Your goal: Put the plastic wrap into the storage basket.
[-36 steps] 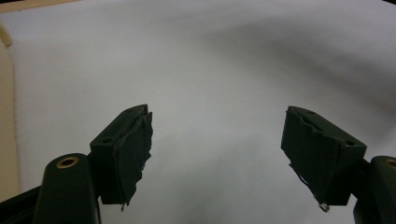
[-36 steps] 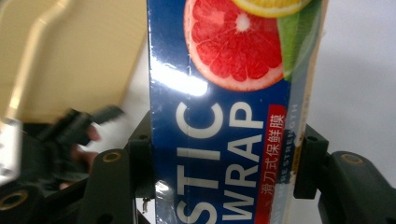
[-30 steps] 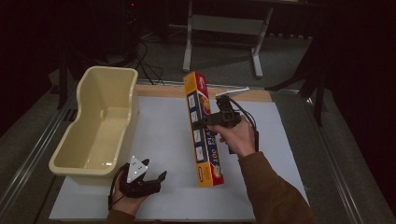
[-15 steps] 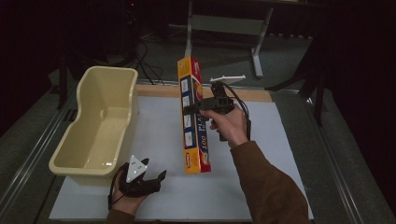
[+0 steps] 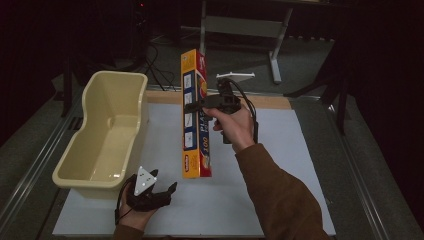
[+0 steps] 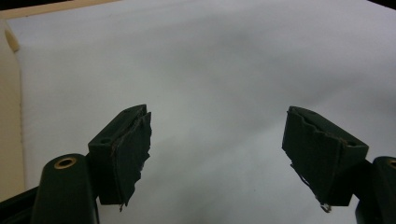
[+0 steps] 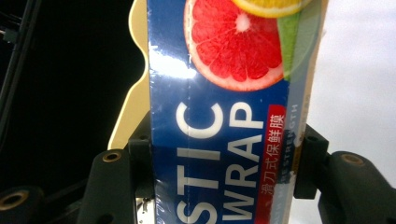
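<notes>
One plastic wrap box between right gripper fingers.

On the plastic wrap box, seen in the right gripper view, big white letters read "STIC" and under them "WRAP", on blue. Beside them stands a red strip with Chinese characters "滑刀式保鲜膜". In the high view the same box shows "PLAS" along its side and "100" lower down.
</notes>
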### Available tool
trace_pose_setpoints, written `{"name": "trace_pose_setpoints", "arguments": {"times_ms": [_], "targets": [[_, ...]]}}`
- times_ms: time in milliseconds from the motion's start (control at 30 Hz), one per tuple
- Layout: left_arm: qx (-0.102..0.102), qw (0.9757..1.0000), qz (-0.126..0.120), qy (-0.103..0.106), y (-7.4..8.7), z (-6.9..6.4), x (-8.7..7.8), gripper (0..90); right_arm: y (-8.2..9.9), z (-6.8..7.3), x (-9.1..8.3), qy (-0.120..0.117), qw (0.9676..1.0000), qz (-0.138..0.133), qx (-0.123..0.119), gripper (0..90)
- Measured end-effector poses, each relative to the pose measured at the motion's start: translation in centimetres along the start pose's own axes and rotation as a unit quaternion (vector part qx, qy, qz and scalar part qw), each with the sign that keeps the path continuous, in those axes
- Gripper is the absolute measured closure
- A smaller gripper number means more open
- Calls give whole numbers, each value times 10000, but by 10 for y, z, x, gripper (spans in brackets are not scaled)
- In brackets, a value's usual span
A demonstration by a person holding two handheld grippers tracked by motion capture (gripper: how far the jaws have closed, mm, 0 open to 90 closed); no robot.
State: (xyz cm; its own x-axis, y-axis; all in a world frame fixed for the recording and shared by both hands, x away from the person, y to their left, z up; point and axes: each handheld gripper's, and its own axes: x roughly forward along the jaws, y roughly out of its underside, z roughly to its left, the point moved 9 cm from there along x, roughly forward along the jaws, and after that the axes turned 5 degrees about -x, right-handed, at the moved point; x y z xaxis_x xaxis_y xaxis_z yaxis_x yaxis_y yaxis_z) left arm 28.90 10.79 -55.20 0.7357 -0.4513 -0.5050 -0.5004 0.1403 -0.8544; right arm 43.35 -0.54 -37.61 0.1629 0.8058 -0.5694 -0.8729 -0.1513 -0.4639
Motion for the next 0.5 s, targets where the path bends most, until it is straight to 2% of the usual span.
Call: {"name": "trace_pose_setpoints", "arguments": {"times_ms": [167,267,500], "targets": [[-38,10000,-19,-9,0,2,-1,236,-3,5,9,-62,10000,5,67,419],[-4,10000,-34,-35,0,1,-1,235,-5,12,17,-184,9997,73,134,419],[-2,10000,-31,-64,1,2,-1,230,-13,27,25,-188,9998,86,54,419]]}}
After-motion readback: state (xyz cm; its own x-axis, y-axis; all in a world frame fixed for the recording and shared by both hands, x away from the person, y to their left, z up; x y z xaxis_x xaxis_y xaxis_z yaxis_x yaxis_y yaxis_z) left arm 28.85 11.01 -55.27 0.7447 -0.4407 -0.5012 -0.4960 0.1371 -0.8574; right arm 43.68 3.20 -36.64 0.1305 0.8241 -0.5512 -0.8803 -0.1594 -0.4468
